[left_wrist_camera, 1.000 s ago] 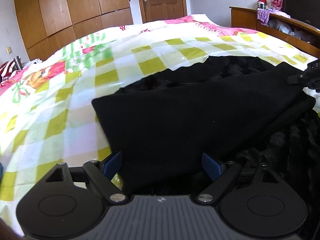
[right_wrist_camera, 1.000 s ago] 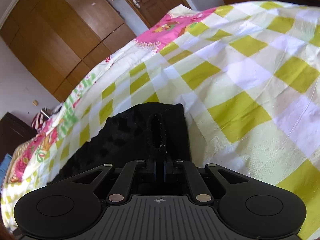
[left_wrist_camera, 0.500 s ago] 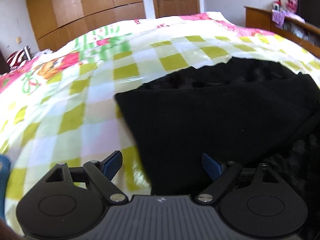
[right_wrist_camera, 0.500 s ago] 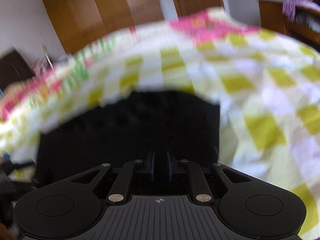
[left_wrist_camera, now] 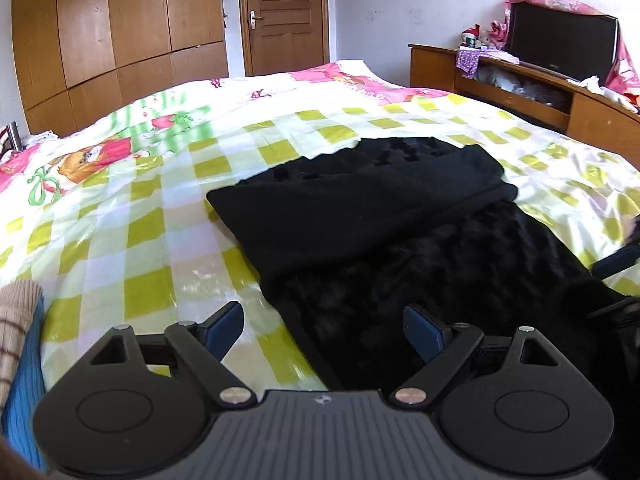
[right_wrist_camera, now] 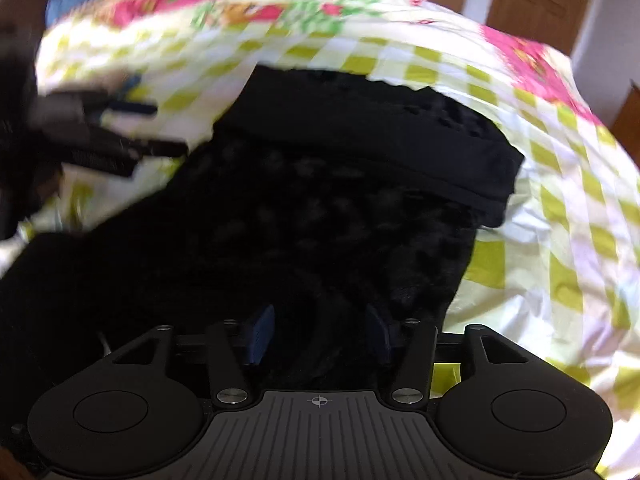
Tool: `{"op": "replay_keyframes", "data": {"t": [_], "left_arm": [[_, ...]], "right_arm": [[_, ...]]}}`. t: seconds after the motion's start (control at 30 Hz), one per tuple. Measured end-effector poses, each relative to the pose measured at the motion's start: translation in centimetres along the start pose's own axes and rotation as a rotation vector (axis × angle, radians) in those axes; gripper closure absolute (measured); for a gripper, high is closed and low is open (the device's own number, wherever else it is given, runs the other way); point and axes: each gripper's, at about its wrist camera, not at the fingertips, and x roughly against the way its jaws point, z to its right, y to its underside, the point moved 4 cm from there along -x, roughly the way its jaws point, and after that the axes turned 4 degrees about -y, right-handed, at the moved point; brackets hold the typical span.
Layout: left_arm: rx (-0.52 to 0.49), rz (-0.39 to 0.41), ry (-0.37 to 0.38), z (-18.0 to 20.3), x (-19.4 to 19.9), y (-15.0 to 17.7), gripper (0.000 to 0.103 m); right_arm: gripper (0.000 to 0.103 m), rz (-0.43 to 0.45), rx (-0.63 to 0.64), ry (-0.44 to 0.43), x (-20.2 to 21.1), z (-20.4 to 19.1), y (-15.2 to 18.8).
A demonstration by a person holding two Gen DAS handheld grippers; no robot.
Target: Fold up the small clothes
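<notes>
— Where's the garment?
— The black garment point(left_wrist_camera: 372, 236) lies on the bed point(left_wrist_camera: 152, 216), far part folded over, long axis running away from me.
— Jaws?
— Left gripper point(left_wrist_camera: 323, 330) spread, straddling its near-left edge; right gripper point(right_wrist_camera: 319, 334) spread directly over the near hem, so nearer. No containers visible.

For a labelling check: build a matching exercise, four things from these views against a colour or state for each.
Things:
1. garment
2. bedsheet
3. left gripper
4. door

Colour or state:
A. brown wood, shut
B. black, top part folded over
C. open, holding nothing
D. yellow-green and white checks

Pairs: 1-B, 2-D, 3-C, 4-A
</notes>
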Motion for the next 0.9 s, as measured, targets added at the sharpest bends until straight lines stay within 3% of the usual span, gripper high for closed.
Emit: {"op": "replay_keyframes", "data": {"t": [0.1,0.13,0.23,0.4,0.5,0.6,0.77,0.9], "left_arm": [[0.018,-0.005,-0.006,0.9,1.1,0.5,0.004],[0.030,-0.010,-0.012,1.2,1.4,0.7,0.004],[0.057,-0.035,-0.020,2.7,2.6,1.2,0.004],[0.018,-0.172,-0.011,6.1,3.4,3.7,0.004],[-0.019,-0.266,-0.010,8.0,3.6,5.3,0.004],[-0.019,-0.324,-0.021,9.0,4.7,6.4,0.004],[0.113,-0.350,-0.001,9.8,6.3,7.6,0.004],[-0.140,-0.264,-0.098,12.6,8.3,7.9,0.004]], "right_arm": [[0.054,-0.049,-0.028,0.050,-2.3,-1.0,0.5],[0.059,-0.061,-0.056,0.073,-2.9,-0.7,0.8],[0.100,-0.093,-0.124,0.136,-2.4,1.0,2.5],[0.101,-0.153,-0.241,0.174,3.0,5.4,8.7],[0.101,-0.141,-0.298,0.147,3.5,6.4,11.4],[0.101,-0.114,-0.274,0.098,3.0,6.0,11.6],[0.101,-0.056,-0.196,0.062,3.3,5.2,11.6],[0.101,0.002,-0.258,0.024,4.5,5.5,11.2]]}}
